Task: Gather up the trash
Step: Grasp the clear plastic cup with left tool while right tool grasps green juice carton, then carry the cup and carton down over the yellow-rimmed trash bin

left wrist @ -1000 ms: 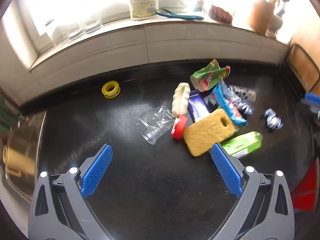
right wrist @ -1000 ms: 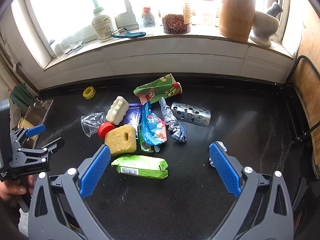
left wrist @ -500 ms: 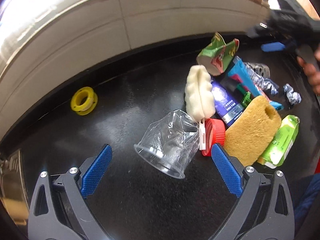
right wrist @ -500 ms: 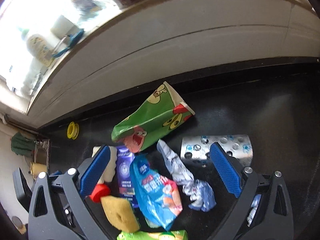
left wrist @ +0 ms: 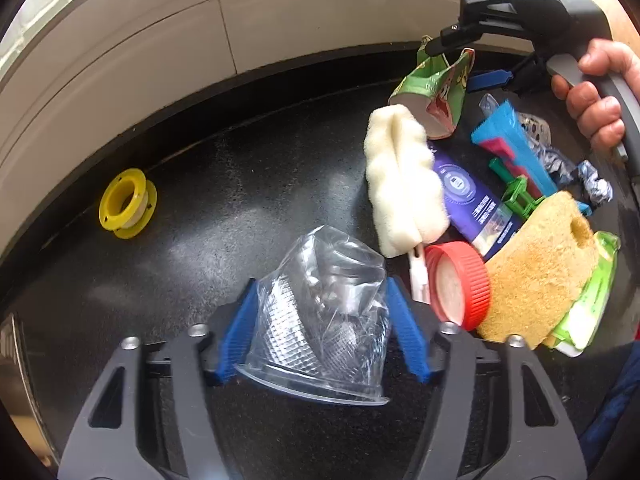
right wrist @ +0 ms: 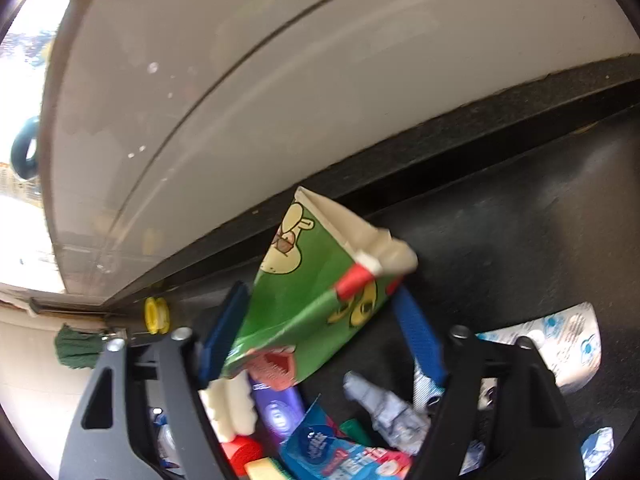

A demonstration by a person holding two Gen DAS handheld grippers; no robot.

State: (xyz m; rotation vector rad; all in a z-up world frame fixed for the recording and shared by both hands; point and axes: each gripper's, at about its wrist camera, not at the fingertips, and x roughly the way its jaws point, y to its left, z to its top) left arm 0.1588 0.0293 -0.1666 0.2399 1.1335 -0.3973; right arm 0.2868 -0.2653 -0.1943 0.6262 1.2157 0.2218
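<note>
My left gripper [left wrist: 320, 328] has its blue pads against both sides of a crushed clear plastic cup [left wrist: 324, 320] lying on the black counter [left wrist: 240, 208]. My right gripper [right wrist: 320, 332] is closed around a crumpled green cartoon carton [right wrist: 316, 300]; the same carton [left wrist: 436, 88] shows in the left wrist view under the right gripper's body [left wrist: 532, 4]. Beside the cup lie a red cap [left wrist: 458, 286], a white sponge brush [left wrist: 404, 184], a yellow sponge [left wrist: 536, 272], a purple pack [left wrist: 472, 204], a blue wrapper [left wrist: 516, 152] and a green packet [left wrist: 588, 300].
A yellow tape spool [left wrist: 127, 203] lies alone at the left by the white tiled wall [left wrist: 200, 40]. A foil blister pack [right wrist: 568, 340] and crumpled foil wrappers [right wrist: 388, 408] lie right of the carton. A sink edge [left wrist: 12, 364] is at far left.
Both grippers moved forward and down to the pile and narrowed from wide open. The left closed on the clear cup, the right on the green carton.
</note>
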